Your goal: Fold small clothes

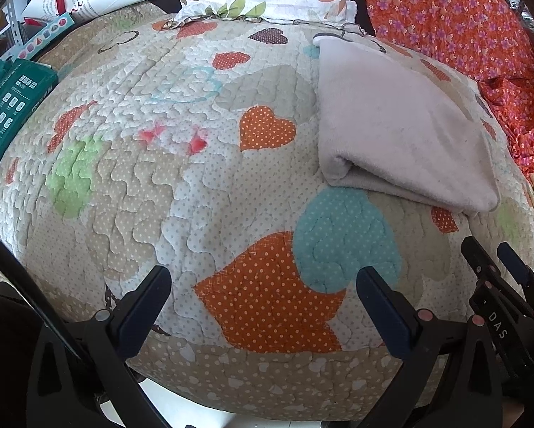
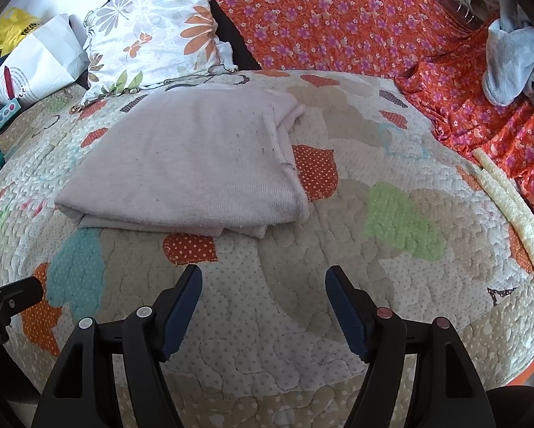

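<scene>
paper bag at ten o'clock gapes, its contents unclear. folded pink garment lies flat on the heart quilt, at twelve o'clock of the right gripper. both right gripper and left gripper spread wide, empty, above bare quilt.

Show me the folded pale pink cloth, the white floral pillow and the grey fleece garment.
Folded pale pink cloth [image 2: 188,164], right wrist view, top layer.
White floral pillow [image 2: 153,35], right wrist view, centre.
Grey fleece garment [image 2: 513,60], right wrist view, middle.
</scene>
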The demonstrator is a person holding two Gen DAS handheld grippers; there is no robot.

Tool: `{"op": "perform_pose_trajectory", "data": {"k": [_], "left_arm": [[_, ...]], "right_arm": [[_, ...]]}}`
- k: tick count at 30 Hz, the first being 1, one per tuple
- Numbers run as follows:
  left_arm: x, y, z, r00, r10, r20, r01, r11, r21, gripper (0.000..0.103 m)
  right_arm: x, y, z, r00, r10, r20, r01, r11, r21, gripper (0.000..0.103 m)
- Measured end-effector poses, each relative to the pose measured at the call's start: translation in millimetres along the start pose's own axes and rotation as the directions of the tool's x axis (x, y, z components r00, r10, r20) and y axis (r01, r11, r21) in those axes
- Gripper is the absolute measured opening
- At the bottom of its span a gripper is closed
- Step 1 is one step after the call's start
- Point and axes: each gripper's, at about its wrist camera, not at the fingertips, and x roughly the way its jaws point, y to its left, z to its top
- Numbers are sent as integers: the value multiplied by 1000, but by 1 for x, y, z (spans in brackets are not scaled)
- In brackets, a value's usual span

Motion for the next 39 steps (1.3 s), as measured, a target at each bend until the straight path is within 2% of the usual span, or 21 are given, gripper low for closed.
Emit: {"op": "perform_pose_trajectory", "data": {"k": [39], "left_arm": [[6, 1, -2, 1000, -2, -8, 2, 1000, -2, 103]], "right_arm": [[2, 11, -3, 1000, 15, -4, -15, 999, -31, 79]]}}
